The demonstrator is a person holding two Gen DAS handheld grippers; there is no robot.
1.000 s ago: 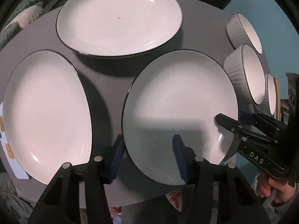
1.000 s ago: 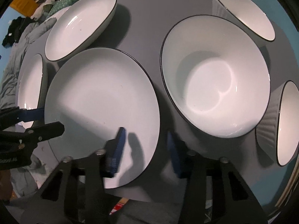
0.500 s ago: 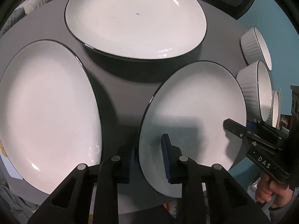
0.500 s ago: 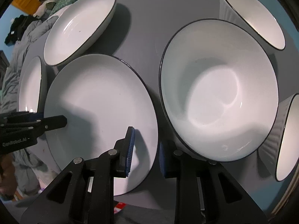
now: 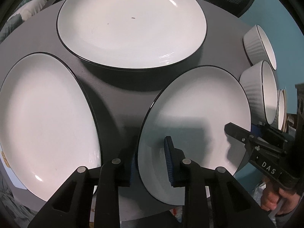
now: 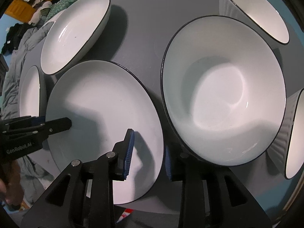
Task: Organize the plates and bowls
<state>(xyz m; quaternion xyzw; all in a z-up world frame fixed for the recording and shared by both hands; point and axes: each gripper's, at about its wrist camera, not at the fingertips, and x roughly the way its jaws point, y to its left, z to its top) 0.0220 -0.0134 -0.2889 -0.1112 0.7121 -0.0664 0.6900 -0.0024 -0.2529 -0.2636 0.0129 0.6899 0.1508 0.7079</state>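
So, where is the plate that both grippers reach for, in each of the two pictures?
Left wrist view: the plate is right of centre, with the left gripper astride its near rim.
Right wrist view: the same plate is left of centre.
Shared landmark: the big bowl, which is also at the right edge.

Dim, cool indoor light falls from above and behind, so hard-edged shadows darken the nearest plate (image 5: pixel 199 114) and the grey bench (image 6: pixel 144 32). Small glare spots gleam on glazed rims. Fisheye distortion bends everything toward black, vignetted corners; focus is sharp throughout.
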